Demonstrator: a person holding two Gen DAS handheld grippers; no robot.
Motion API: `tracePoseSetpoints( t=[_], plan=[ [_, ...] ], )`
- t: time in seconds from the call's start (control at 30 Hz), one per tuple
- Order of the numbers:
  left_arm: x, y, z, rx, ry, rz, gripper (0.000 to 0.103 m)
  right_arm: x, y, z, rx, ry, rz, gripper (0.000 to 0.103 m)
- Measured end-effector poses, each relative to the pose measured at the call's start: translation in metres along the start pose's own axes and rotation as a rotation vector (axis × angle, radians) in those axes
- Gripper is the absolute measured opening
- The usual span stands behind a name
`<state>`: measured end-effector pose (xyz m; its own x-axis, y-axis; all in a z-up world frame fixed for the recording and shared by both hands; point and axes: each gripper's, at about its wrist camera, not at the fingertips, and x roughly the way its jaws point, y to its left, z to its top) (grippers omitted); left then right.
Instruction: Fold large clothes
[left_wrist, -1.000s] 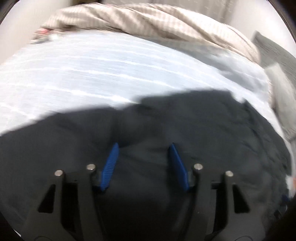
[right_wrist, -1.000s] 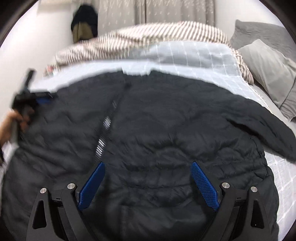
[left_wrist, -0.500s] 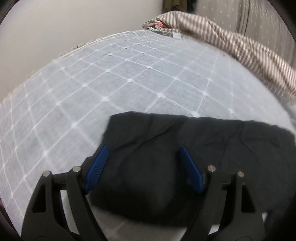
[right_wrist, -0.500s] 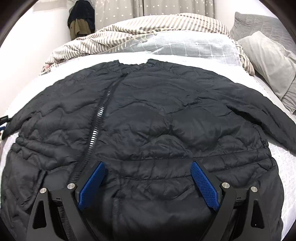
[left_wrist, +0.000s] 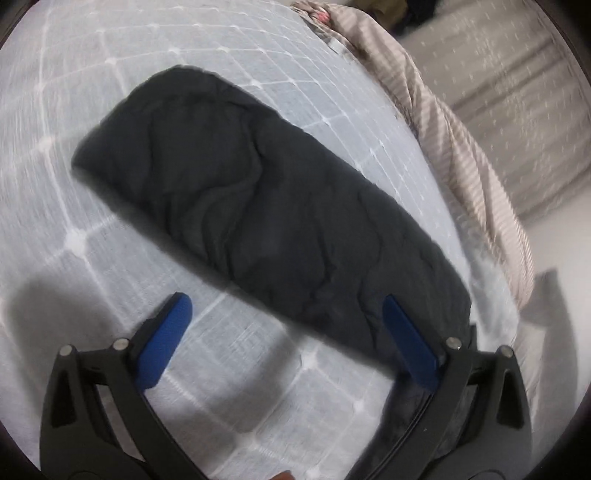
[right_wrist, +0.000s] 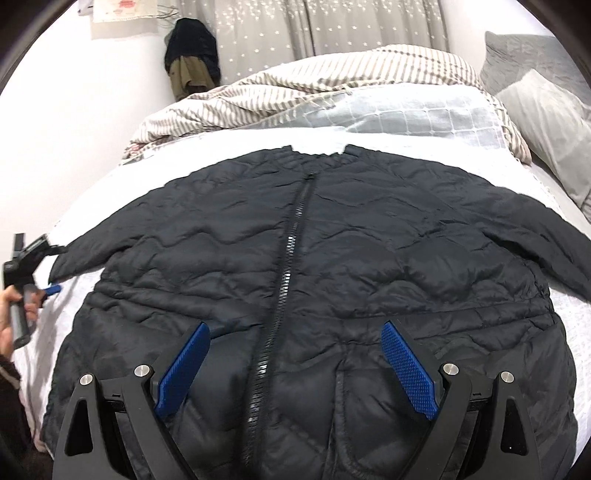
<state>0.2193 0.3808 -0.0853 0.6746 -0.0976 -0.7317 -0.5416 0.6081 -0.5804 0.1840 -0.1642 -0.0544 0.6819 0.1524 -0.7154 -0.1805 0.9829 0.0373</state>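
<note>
The left gripper (left_wrist: 288, 332) has let go of the sleeve (left_wrist: 258, 206) and its jaws are opening, nothing between them — the sleeve now lies out straight on the bed (left_wrist: 55, 184). The right gripper (right_wrist: 295, 373) hovers spread and empty over the jacket (right_wrist: 369, 258), apparently flat, front up — ready for folding.

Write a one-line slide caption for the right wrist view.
Right gripper open above a zipped black quilted jacket spread flat on a bed, sleeves out.
</note>
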Motion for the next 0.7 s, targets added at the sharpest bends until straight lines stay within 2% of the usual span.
tracePoseSetpoints(
  t=[0.07, 0.17, 0.2, 0.27, 0.3, 0.33, 0.37, 0.4, 0.47, 0.57, 0.7],
  plan=[
    [0.001, 0.001, 0.003, -0.027, -0.070, -0.034, 0.102, -0.006, 0.002, 0.001, -0.013, -0.014, -0.006, 0.095],
    [0.006, 0.005, 0.010, -0.083, -0.126, -0.064, 0.102, -0.010, 0.002, 0.003, -0.017, -0.033, -0.009, 0.095],
    [0.006, 0.007, 0.012, -0.098, -0.148, -0.068, 0.097, -0.010, 0.000, 0.004, -0.013, -0.035, -0.008, 0.095],
    [0.011, 0.007, 0.020, -0.111, -0.174, -0.071, 0.079, -0.007, -0.006, 0.006, 0.003, -0.030, -0.009, 0.095],
    [0.015, 0.006, 0.024, -0.110, -0.170, -0.080, 0.056, -0.004, -0.010, 0.007, 0.015, -0.022, -0.012, 0.095],
    [0.020, 0.007, 0.028, -0.119, -0.152, -0.075, 0.028, -0.001, -0.013, 0.009, 0.031, -0.009, -0.013, 0.095],
    [0.022, 0.008, 0.031, -0.133, -0.142, -0.061, 0.016, 0.001, -0.015, 0.009, 0.043, -0.001, -0.013, 0.095],
    [0.021, 0.007, 0.032, -0.143, -0.144, -0.058, 0.012, 0.002, -0.019, 0.009, 0.059, 0.007, -0.011, 0.095],
    [0.012, -0.003, 0.033, -0.122, -0.179, -0.071, 0.010, 0.003, -0.027, 0.009, 0.085, 0.021, -0.026, 0.095],
    [-0.010, -0.043, 0.030, 0.026, -0.246, -0.052, 0.008, 0.003, -0.037, 0.009, 0.112, 0.030, -0.043, 0.095],
    [-0.030, -0.092, 0.022, 0.155, -0.277, -0.083, 0.007, 0.001, -0.046, 0.008, 0.153, 0.029, -0.040, 0.095]
  ],
)
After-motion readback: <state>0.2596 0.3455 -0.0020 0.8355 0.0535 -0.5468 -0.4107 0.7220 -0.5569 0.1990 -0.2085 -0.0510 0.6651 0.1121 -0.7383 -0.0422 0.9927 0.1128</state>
